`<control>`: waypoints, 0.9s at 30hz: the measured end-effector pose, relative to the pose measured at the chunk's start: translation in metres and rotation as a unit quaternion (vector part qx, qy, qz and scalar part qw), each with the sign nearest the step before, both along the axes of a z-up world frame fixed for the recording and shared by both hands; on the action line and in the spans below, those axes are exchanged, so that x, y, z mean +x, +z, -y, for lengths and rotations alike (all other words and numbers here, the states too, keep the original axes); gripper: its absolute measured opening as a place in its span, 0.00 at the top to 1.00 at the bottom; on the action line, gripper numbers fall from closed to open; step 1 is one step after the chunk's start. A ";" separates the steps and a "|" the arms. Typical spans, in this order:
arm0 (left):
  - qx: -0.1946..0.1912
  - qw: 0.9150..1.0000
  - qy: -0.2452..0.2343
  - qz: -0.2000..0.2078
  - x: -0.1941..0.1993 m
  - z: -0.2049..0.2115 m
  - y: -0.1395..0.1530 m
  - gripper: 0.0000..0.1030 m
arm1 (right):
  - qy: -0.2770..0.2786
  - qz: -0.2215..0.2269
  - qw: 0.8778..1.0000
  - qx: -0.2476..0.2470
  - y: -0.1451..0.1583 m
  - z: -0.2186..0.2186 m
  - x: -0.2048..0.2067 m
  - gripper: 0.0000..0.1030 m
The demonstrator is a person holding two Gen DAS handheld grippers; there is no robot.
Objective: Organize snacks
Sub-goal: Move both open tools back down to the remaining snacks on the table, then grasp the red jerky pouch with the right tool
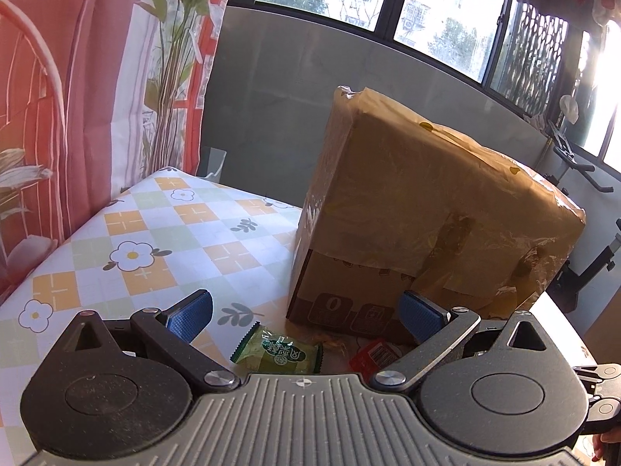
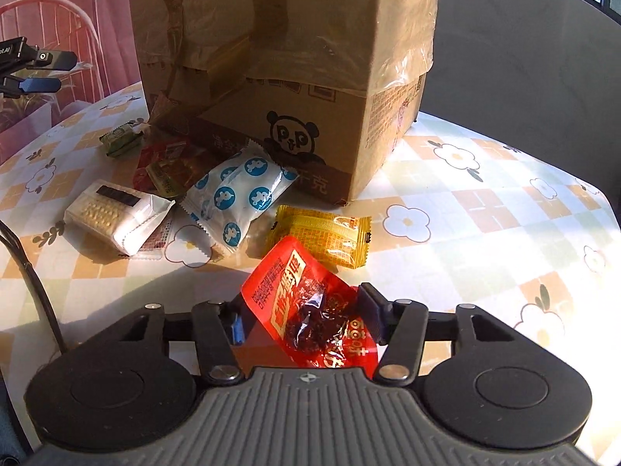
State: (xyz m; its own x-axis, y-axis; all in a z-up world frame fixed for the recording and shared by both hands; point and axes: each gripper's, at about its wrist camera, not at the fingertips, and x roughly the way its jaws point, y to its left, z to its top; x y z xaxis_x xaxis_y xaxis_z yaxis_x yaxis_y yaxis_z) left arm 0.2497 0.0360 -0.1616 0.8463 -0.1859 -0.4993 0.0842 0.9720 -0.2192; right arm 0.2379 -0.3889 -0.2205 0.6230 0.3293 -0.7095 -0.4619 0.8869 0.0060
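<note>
I am looking along the right tongs (image 2: 306, 320), and a red snack packet (image 2: 306, 306) is sitting between them with a blue pad on either side of it; whether the pads are truly pinching it I cannot tell. The packet is lying low on the tabletop (image 2: 485, 209), tilted up toward 11 o'clock. Just beyond it, at 12 o'clock, a yellow packet (image 2: 324, 235) is lying flat. At 10 o'clock a white packet with blue circles (image 2: 236, 194) is leaning against the cardboard box (image 2: 295, 58), and a cracker packet (image 2: 116, 215) is resting further left at 9 o'clock. A small green packet (image 2: 120, 139) is sitting near the box's left corner.

The left tongs (image 1: 306, 316) are standing wide with nothing between the pads, hovering over a green packet (image 1: 277, 353) at 6 o'clock of the box (image 1: 427, 209).
</note>
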 end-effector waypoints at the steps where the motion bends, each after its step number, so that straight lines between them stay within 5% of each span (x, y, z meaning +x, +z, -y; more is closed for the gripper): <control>1: -0.001 1.000 0.001 0.003 0.000 -0.001 0.000 0.00 | -0.006 0.000 1.000 0.002 0.001 0.000 -0.001 0.52; 5: -0.004 1.000 0.009 0.000 0.001 -0.004 -0.001 0.00 | -0.026 0.011 1.000 -0.008 0.001 -0.002 -0.010 0.49; 7: -0.006 1.000 0.007 -0.003 0.002 -0.004 -0.002 0.00 | -0.031 0.028 0.999 -0.019 0.003 -0.004 -0.017 0.36; 10: -0.006 1.000 0.000 -0.003 0.002 -0.002 -0.003 0.00 | -0.041 0.035 0.999 -0.007 0.006 -0.003 -0.024 0.36; 20: -0.009 1.000 -0.006 -0.005 0.000 -0.002 -0.005 0.00 | -0.097 0.009 0.994 0.047 -0.002 0.009 -0.020 0.49; 27: -0.008 1.000 -0.009 -0.012 0.001 -0.001 -0.007 0.00 | -0.117 0.011 0.991 0.062 -0.002 0.013 -0.018 0.77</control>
